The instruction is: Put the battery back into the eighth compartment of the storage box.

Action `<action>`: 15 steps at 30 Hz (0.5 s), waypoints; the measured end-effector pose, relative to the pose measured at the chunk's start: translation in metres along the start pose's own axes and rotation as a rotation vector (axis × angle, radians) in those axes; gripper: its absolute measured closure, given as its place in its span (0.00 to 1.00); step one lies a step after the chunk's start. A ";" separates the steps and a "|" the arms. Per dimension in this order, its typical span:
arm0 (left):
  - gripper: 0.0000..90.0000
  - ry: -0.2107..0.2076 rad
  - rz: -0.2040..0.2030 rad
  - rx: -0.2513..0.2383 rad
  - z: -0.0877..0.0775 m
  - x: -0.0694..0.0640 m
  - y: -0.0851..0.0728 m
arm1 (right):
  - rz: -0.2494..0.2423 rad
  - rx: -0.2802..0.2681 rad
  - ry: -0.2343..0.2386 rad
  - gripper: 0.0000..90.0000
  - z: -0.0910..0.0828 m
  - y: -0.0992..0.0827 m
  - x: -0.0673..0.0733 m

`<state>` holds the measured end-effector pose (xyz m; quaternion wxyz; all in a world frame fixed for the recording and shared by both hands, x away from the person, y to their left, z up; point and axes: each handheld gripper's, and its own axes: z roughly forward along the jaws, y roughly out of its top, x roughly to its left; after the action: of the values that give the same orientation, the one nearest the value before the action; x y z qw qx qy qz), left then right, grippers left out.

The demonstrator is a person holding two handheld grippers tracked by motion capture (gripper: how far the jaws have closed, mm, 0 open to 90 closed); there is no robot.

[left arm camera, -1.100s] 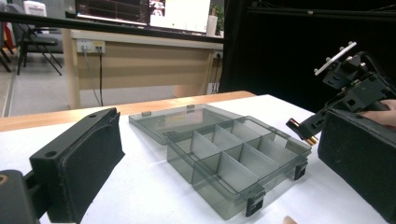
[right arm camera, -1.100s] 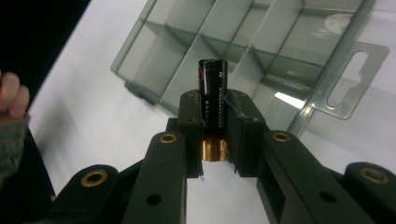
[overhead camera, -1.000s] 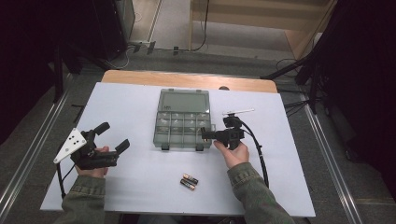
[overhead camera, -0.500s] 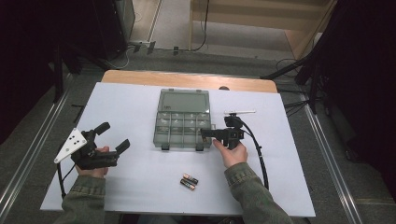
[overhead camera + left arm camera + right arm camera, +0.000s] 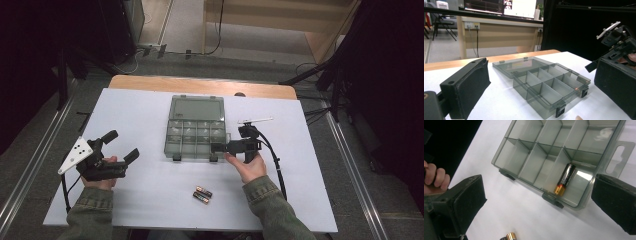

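right gripper [image 5: 539,202] jaws just opened, battery [image 5: 564,179] in box [image 5: 529,162]

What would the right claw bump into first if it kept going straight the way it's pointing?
Probably the organizer box. The right claw, open, aims at its near corner compartment, where a battery already lies. It would likely meet that battery or the box's rim; depth is hard to judge.
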<state>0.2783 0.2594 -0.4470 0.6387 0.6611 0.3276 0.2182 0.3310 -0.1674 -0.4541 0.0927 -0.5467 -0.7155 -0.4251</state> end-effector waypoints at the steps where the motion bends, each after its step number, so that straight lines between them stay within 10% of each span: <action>1: 0.00 -0.002 -0.006 0.000 0.000 0.000 0.000 | -0.004 0.003 0.012 0.00 -0.001 0.000 0.001; 15: 0.00 -0.005 -0.021 -0.005 -0.001 0.001 0.000 | -0.139 0.089 0.039 0.00 -0.010 -0.009 0.028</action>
<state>0.2789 0.2607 -0.4466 0.6435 0.6563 0.3325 0.2109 0.3093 -0.1556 -0.4356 0.1014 -0.4826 -0.7679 -0.4088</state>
